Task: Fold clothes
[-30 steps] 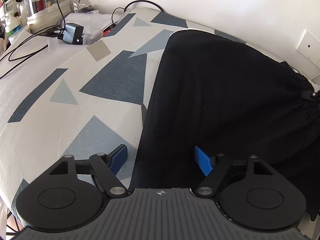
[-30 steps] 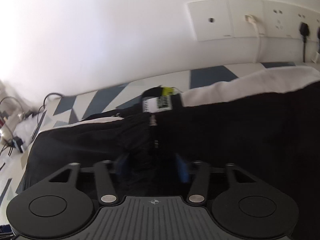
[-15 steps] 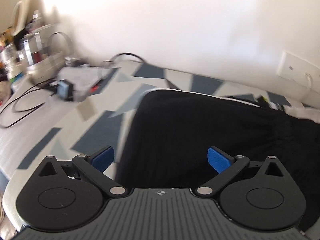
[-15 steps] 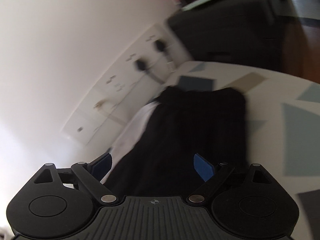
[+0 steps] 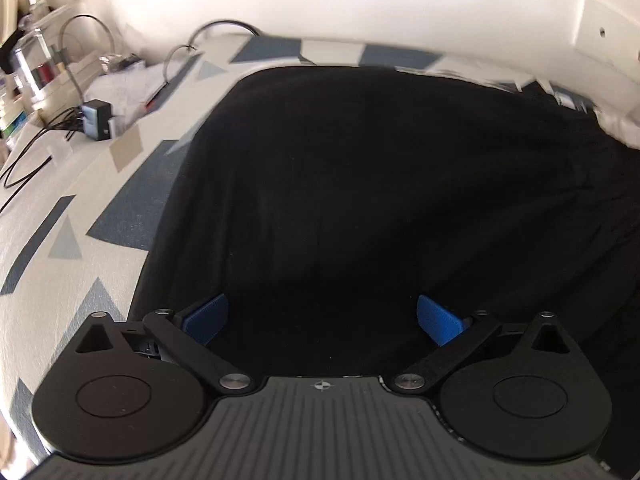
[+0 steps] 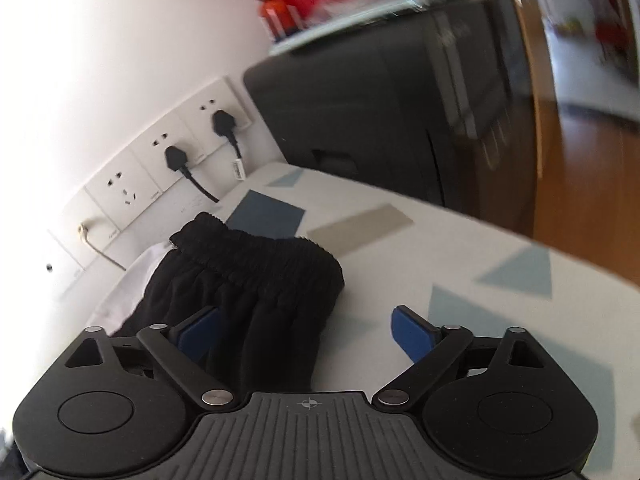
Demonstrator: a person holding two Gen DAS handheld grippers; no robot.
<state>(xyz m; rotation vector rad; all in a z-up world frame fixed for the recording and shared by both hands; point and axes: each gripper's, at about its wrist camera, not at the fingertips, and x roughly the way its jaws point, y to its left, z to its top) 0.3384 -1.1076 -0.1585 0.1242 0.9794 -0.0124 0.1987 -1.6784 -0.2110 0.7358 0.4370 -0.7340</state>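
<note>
black shorts [image 6: 248, 280] flat on patterned sheet [image 6: 460, 248], left claw [image 5: 322, 320] released, right claw [image 6: 306, 330] opening, no legible writing

Left gripper [image 5: 322, 320] angled steeply downward, jaws spread wide, nothing clamped, both blue pads [image 5: 206, 318] clear of any contact. Right gripper [image 6: 306, 334] tilted down less sharply, jaws opening, nothing pinched between them; its blue pads [image 6: 412, 338] stand apart and free. Both bodies fill the bottom of their own views. No hand or sleeve visible in either view.
</note>
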